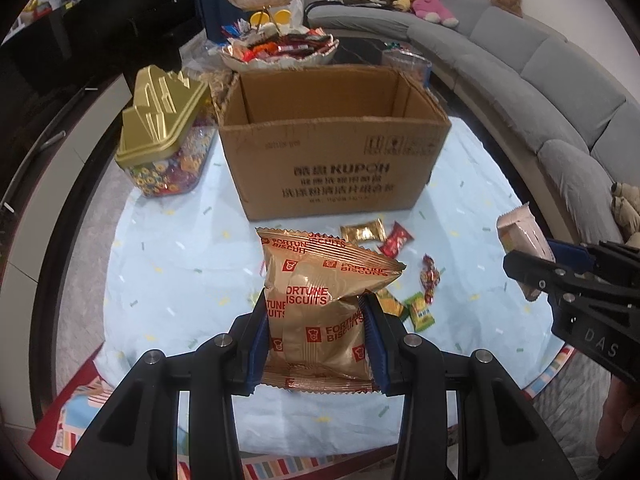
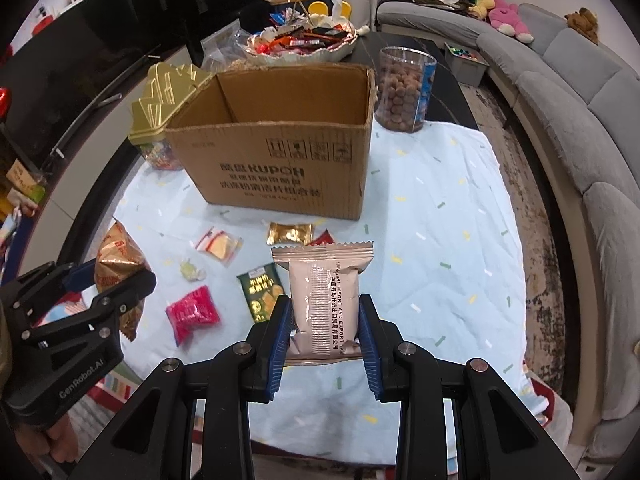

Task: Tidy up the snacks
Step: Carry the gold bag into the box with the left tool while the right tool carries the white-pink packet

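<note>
Nearest you, over the table's front edge, your left hand-held gripper (image 1: pixel 316 340) is clamped on a crinkly gold foil biscuit bag with red lettering (image 1: pixel 320 304), and your right hand-held gripper (image 2: pixel 324 334) pinches a pale pink sealed snack packet (image 2: pixel 324 300) by its lower half. Both packs are puffy and slick, so a jolt could let them slide out of the blue pads. Beyond them, on the light blue cloth, loose wrappers lie scattered: a green packet (image 2: pixel 262 294), a pink one (image 2: pixel 192 314), a gold candy (image 2: pixel 289 233). A low carry could sweep these aside. Farther back, toward the table's middle, stands the open brown cardboard box (image 1: pixel 334 142); clipping its front rim could shove it into the gold-lidded candy jar (image 1: pixel 164 136) beside it.
</note>
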A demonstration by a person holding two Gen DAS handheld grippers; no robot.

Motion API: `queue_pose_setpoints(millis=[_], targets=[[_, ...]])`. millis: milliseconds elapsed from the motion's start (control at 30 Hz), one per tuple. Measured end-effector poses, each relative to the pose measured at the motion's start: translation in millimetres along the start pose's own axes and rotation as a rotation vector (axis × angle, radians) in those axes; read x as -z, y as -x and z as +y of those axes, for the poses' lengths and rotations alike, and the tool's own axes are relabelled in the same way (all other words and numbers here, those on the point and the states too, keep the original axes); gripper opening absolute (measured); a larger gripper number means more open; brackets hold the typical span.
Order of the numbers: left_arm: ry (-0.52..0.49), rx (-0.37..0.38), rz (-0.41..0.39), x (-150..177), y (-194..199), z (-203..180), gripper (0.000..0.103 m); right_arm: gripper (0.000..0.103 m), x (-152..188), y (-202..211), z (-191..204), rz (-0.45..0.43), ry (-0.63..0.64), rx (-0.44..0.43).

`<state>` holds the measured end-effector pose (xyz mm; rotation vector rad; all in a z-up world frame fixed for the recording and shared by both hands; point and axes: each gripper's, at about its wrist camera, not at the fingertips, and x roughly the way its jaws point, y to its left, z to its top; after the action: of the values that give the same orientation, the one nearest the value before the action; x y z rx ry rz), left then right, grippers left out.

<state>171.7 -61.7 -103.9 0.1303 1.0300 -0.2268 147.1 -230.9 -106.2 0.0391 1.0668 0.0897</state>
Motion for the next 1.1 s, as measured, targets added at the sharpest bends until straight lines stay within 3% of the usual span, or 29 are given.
queue_pose_setpoints(millis=[1100], targets=[[0.035,-0.025,-0.090,-113.2,13.4,26.9,0.041,0.034,-101.7,31.5,11.4,-0.170,-0.009,0.034]])
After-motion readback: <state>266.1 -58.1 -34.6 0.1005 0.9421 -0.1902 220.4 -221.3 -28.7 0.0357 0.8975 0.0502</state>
